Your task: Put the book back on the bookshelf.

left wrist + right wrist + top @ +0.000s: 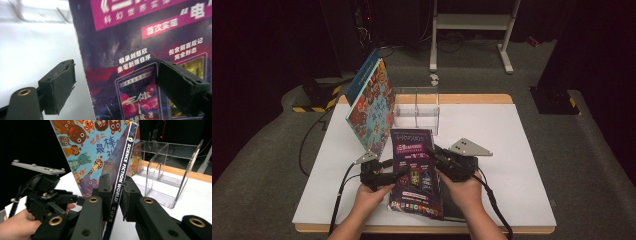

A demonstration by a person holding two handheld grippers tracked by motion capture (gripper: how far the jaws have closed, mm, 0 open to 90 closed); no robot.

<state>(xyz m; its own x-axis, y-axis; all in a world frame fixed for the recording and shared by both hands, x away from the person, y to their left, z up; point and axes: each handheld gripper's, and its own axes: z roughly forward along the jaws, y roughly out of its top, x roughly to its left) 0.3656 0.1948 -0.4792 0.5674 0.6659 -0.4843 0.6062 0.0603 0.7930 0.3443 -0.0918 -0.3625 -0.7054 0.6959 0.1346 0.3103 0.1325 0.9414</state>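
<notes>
Seemingly mid-lift, the right gripper [115,192] clamps the purple magazine's [414,170] spine, the left gripper [117,85] gapes, likely racking next.

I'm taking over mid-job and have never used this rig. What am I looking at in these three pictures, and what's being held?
There is no robot arm: a person holds a two-jaw gripper in each hand. The high view looks down on the white table. The other two come from cameras riding on each gripper, looking along its black jaws.

On the table stand a clear acrylic rack and, leaning beside it, a colourful picture book.

The right gripper is clamped on the spine of a purple magazine. The left gripper is open, its jaws on either side of the magazine's other edge.
</notes>
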